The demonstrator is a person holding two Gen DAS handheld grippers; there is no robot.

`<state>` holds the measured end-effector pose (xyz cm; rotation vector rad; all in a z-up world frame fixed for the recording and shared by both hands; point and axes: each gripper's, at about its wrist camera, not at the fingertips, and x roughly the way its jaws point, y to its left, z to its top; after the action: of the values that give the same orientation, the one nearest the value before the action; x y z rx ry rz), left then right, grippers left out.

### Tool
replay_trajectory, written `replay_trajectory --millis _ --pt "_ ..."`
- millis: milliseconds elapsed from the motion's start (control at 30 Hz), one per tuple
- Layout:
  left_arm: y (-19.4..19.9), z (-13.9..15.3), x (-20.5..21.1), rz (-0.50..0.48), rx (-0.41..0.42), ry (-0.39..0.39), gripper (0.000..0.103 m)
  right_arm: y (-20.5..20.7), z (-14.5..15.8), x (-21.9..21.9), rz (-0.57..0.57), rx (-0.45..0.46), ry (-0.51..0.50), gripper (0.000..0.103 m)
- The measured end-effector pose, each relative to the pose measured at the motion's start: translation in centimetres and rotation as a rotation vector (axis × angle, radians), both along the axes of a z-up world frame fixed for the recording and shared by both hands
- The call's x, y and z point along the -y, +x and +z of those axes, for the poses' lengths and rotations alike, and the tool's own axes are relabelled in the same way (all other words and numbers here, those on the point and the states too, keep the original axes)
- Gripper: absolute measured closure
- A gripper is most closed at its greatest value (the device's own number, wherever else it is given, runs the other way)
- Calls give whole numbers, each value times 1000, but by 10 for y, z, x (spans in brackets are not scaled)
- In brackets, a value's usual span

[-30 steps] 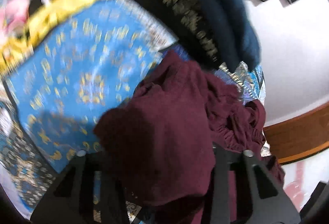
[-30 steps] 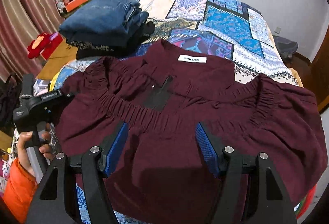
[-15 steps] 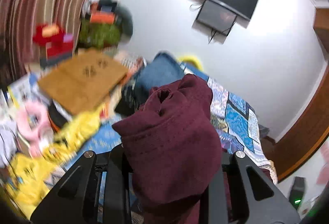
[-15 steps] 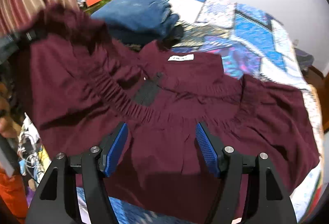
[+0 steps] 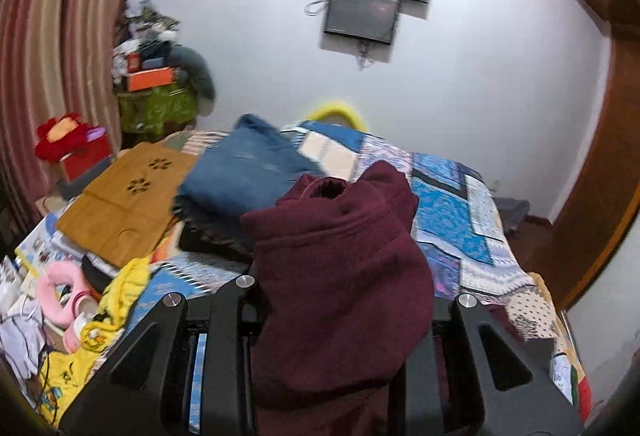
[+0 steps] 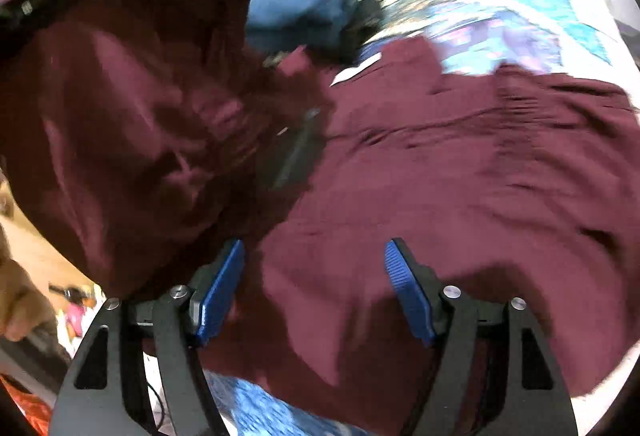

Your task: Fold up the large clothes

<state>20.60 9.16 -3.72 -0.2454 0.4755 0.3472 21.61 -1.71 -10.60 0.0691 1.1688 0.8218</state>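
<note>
Holding a bunched fold of the maroon garment (image 5: 336, 276), our left gripper (image 5: 340, 348) has its jaws closed on the cloth, which spills up and over them. The right gripper (image 6: 316, 284) stands open above the garment's lower body; its jaws have just been opening a little further, with only flat fabric beneath them and nothing pinched.

Position, taken from the patchwork bedspread (image 5: 452, 212): most of the garment lies spread on it, the near hem at the bedspread's front edge, while the left-hand side hangs raised in the air. A stack of folded denim (image 5: 248, 172) sits on the bedspread beyond the garment.

Handling, our judgement: soft, light, limp cloth that drapes and sags wherever unsupported, and bunches readily at its gathered seams. We would take hold at an edge or a corner, pinching a doubled layer, since a single thin ply may slip from the pads.
</note>
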Motion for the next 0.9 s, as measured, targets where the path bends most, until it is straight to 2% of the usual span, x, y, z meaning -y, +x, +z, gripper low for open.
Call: replay_trajectory --millis 200,300,500,567,633,733,800,867,900 --pt "47 2 71 -160 -16 24 77 10 35 93 -188 154 -23 33" --pt "73 -10 112 -249 -56 25 77 11 49 136 -278 221 -57 33" --pt "106 -65 186 -441 -270 -14 77 3 47 200 -427 276 -146 33" --pt "103 -84 207 -499 -329 21 77 1 43 213 -454 278 -164 33" --pt "95 -98 224 -543 -376 98 75 -4 39 223 -473 262 -169 33" --pt "82 -103 244 -593 -399 223 63 -6 33 236 -486 244 -181 33" --pt "73 -100 247 -636 -399 235 43 -10 33 241 -486 241 -191 33" --pt "64 -94 248 -680 -390 209 34 -17 37 248 -484 248 -197 33" --pt "58 -91 249 -695 -384 203 32 -18 39 249 -485 254 -200 33"
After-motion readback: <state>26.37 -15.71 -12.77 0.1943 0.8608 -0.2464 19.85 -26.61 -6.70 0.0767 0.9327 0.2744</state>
